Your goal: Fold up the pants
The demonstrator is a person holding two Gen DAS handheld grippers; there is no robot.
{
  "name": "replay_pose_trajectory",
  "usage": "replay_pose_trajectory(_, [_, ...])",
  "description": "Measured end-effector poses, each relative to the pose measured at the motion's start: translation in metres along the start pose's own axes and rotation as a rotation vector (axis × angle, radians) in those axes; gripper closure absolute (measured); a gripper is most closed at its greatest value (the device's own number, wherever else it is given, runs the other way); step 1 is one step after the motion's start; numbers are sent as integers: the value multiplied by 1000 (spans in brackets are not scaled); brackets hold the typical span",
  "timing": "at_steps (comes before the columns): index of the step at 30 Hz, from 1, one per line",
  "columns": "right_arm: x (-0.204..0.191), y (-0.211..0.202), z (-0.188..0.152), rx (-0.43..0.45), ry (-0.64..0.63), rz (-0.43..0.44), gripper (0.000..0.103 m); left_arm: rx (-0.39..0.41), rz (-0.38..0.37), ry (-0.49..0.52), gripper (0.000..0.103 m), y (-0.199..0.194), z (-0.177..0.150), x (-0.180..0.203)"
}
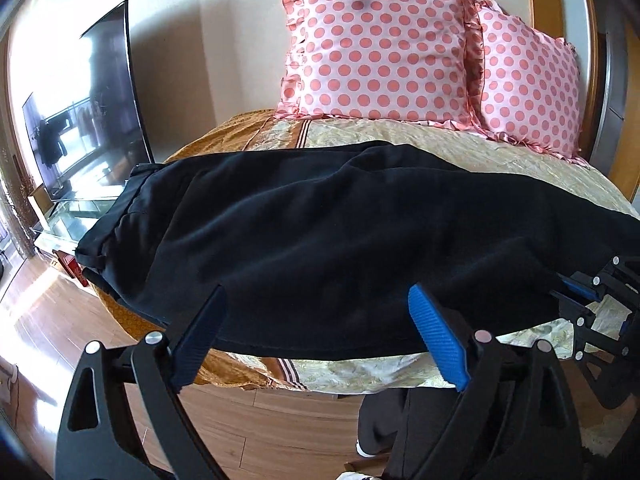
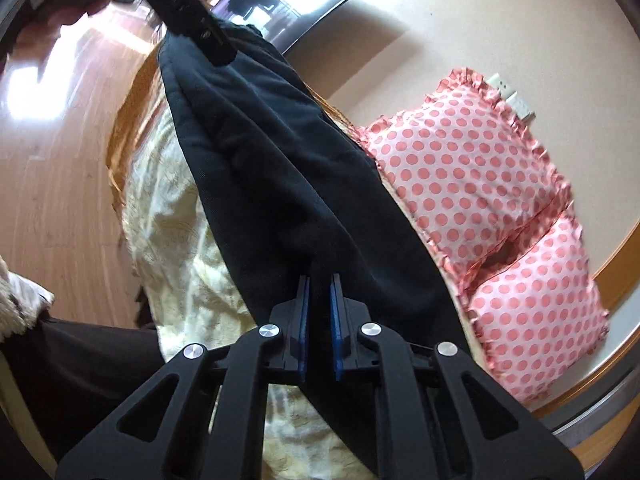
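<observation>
Left wrist view shows my left fingers (image 1: pixel 316 334) spread wide and empty at lower centre, poised over the near hem of the black pants (image 1: pixel 340 232) stretched across the bed (image 1: pixel 460 140), while my right fingers (image 2: pixel 319 300) pinch the pants' end to anchor them.

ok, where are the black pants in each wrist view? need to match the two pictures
Left wrist: black pants lie across the middle of the picture on the bed, waistband at left, above the open left gripper.
Right wrist: the pants run as a diagonal band from top left down to bottom centre, into the right gripper, shut on the cloth.
Shared landmark: polka-dot pillows, behind the pants in both.
</observation>
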State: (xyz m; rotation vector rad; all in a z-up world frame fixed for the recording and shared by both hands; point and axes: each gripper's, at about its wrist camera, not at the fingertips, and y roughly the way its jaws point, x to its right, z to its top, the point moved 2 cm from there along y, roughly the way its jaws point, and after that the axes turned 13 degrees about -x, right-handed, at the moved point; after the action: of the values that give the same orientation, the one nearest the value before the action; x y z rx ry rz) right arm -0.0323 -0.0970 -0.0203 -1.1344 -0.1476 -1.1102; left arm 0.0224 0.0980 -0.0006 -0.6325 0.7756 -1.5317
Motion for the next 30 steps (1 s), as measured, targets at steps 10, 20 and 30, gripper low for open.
replay_pose_trajectory(10, [-8, -8, -12, -32, 27, 97, 62, 11, -74, 63, 9, -1, 15, 32])
replay_pose_trajectory(20, [184, -50, -152, -69, 876, 79, 50, -17, -240, 199, 6, 10, 40, 116])
replay_pose_trajectory(30, [360, -34, -329, -336, 1354, -110, 50, -73, -275, 269, 6, 27, 55, 175])
